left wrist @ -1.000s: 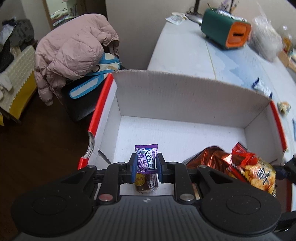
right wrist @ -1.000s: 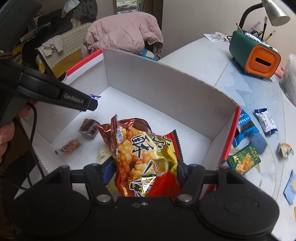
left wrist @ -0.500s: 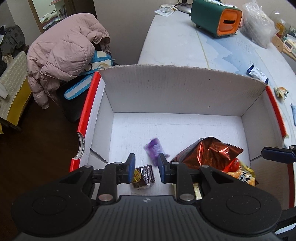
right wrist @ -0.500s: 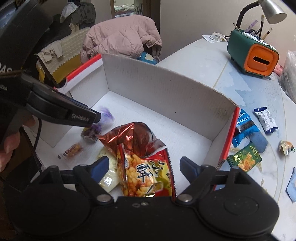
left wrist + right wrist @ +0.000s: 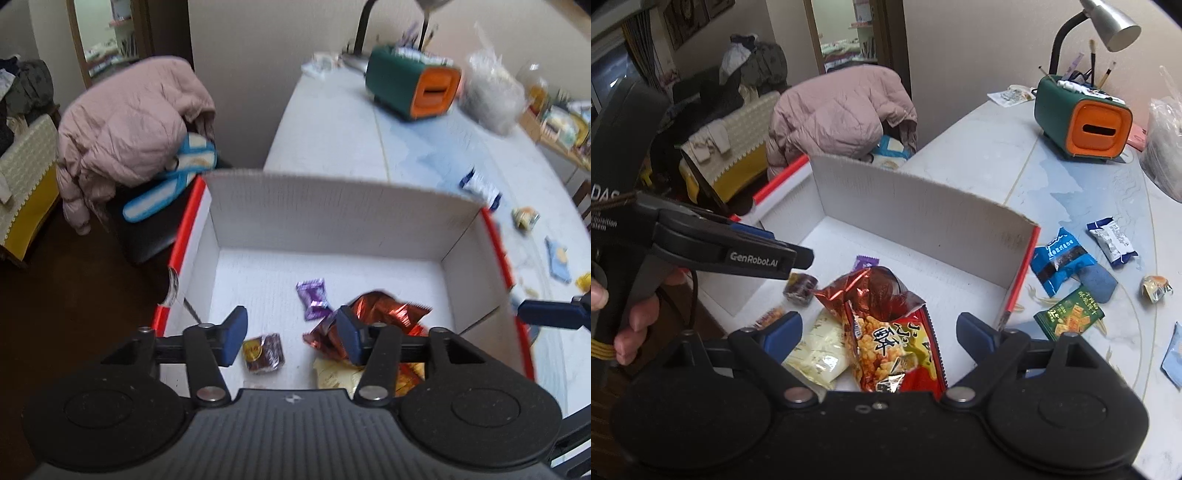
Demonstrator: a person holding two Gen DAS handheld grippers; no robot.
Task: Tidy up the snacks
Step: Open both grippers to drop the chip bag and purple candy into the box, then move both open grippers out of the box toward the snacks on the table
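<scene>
Worktop (image 5: 1052, 177): carries white box (image 5: 332, 206); loose snack packets lie right of box. Box contents: red chip bag (image 5: 886, 332), cream packet (image 5: 820, 347), brown candy (image 5: 263, 352), purple candy (image 5: 313, 298). Left hand-held gripper (image 5: 291, 334): spread, holding nothing, above box. Right hand-held gripper (image 5: 879, 334): spread, holding nothing, above chip bag.

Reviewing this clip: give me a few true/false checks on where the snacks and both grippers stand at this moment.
1. The purple candy lies on the box floor. True.
2. The left gripper grips the purple candy. False: its jaws are open and empty.
3. The red chip bag lies inside the box. True.
4. The right gripper is clamped on the chip bag. False: its jaws stand wide apart.
5. The green cracker packet is in the box. False: it lies on the table outside.
</scene>
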